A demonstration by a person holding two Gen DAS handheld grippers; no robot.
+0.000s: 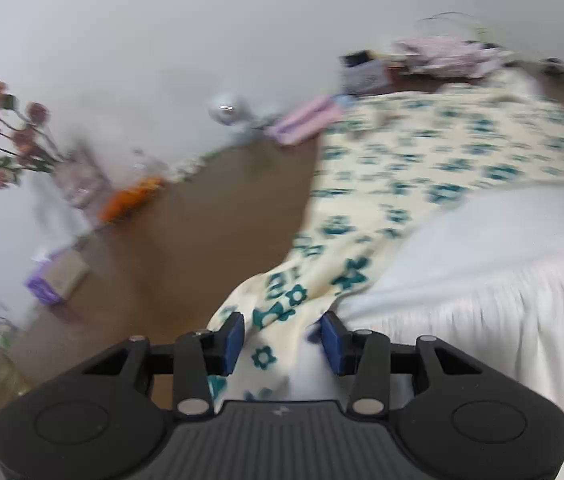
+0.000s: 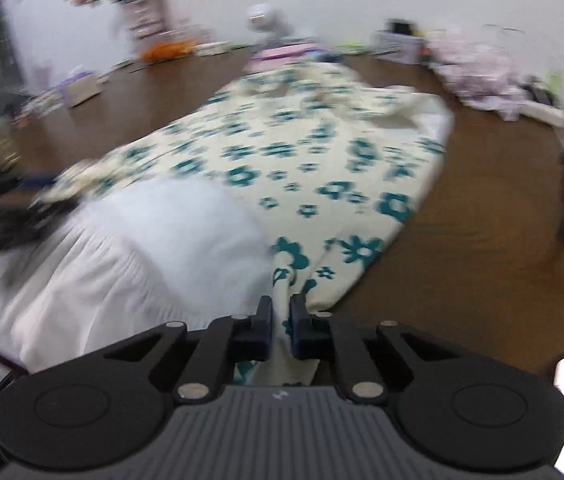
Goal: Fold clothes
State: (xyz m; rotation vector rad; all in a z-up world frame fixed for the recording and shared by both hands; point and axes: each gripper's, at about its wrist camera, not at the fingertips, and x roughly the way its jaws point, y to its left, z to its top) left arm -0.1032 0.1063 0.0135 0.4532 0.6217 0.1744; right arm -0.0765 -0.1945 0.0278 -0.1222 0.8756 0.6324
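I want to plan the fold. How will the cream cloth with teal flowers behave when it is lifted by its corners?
The flowered cloth will probably be floppy: it already wrinkles and drapes on the table. It seems thin and light, so the middle should sag between the right claw, which pinches it, and the left claw, whose jaws are apart.

A cream garment [image 2: 302, 152] printed with teal flowers is spread across the brown table [image 2: 482, 200], rumpled at its far end. Its white lining is turned up at the near side, and the near edge is gathered into folds.
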